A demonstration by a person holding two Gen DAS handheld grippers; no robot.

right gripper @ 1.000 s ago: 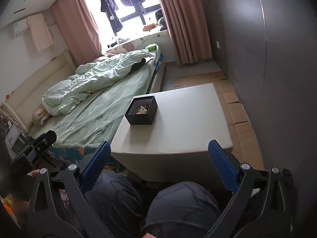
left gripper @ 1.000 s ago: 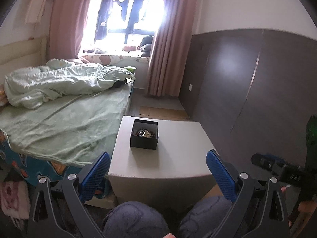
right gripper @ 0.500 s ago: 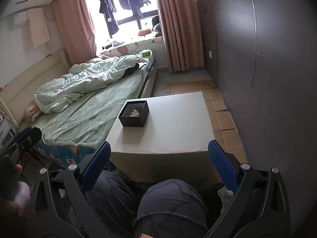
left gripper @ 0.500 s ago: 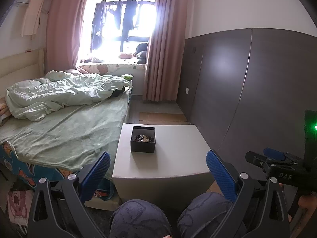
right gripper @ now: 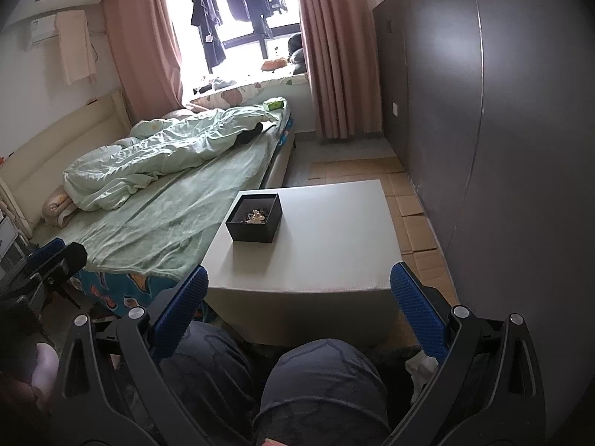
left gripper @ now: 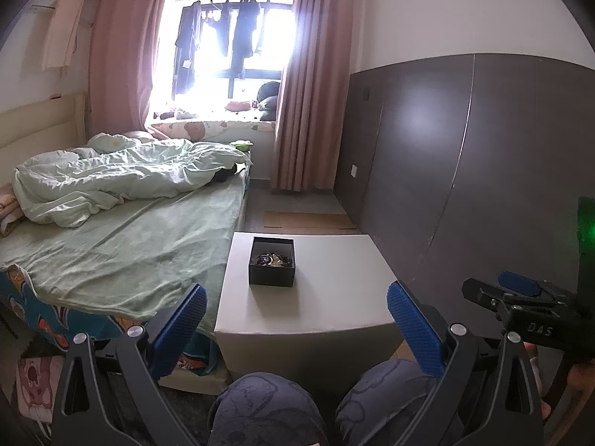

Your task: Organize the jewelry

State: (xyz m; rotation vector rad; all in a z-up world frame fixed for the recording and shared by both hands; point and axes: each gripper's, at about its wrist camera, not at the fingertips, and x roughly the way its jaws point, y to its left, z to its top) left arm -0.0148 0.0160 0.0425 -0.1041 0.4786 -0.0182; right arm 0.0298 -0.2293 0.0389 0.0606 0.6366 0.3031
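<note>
- Since a second ago we have pulled both views up and back: the box sits smaller and farther off in the left view, and more of the window and wall shows above it.
- We hold the left gripper released, its blue pads spread wide with nothing between them, above our knees and short of the table.
- We hold the right gripper released as well, fingers wide apart and empty, near the table's front edge.
- In the left view the right gripper shows side-on at the far right, with a green glow above it.
- In the right view the left gripper shows at the far left, dark and partly cut off.
- On the white table the black box stands open, toward the rear left, nearer the bed than the dark wall panel.
- Inside the box lies a tangle of jewelry, dark and gold bits; single pieces are too small to tell.
- Beside the table, touching or just beside its left side, the bed carries a green sheet and a crumpled duvet.
- Behind, pink curtains frame a bright window with dark clothes hanging.
- Flattened cardboard covers the floor between table and wall panel.
</note>
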